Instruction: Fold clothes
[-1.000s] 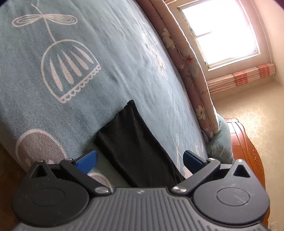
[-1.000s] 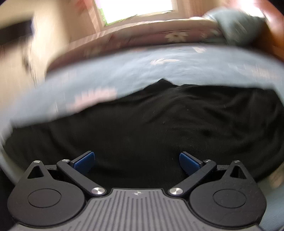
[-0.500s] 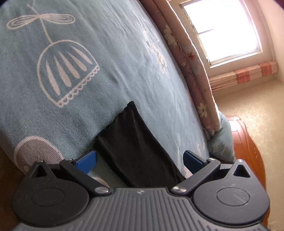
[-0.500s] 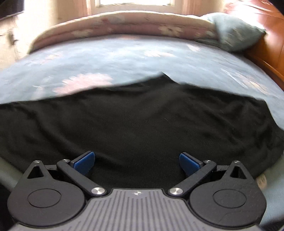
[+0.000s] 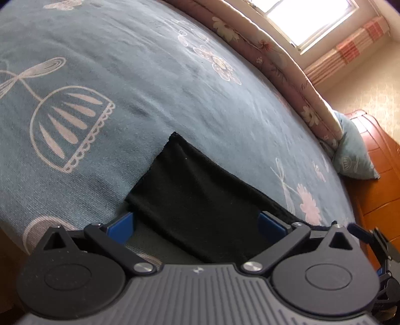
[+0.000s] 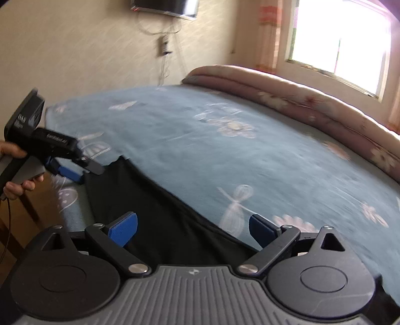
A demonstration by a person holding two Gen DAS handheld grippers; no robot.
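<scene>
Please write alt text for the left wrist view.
The open left gripper sits over a black garment lying on a bed with a blue-grey patterned bedspread. Behind are a rolled floral quilt, a pillow and a bright window.

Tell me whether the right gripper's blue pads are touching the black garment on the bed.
Cannot tell. In the right wrist view the right gripper is open, the black knit garment passing between its blue pads; no clear contact or gap shows.

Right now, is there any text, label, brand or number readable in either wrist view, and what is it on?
White print on the back plate of the left gripper, seen from the right wrist view: too blurred to read.
White lettering along that gripper's black body: too blurred to read.
Small emblem on the right gripper housing: a mark, no letters.
Black garment, bedspread: patterns only, no text.
</scene>
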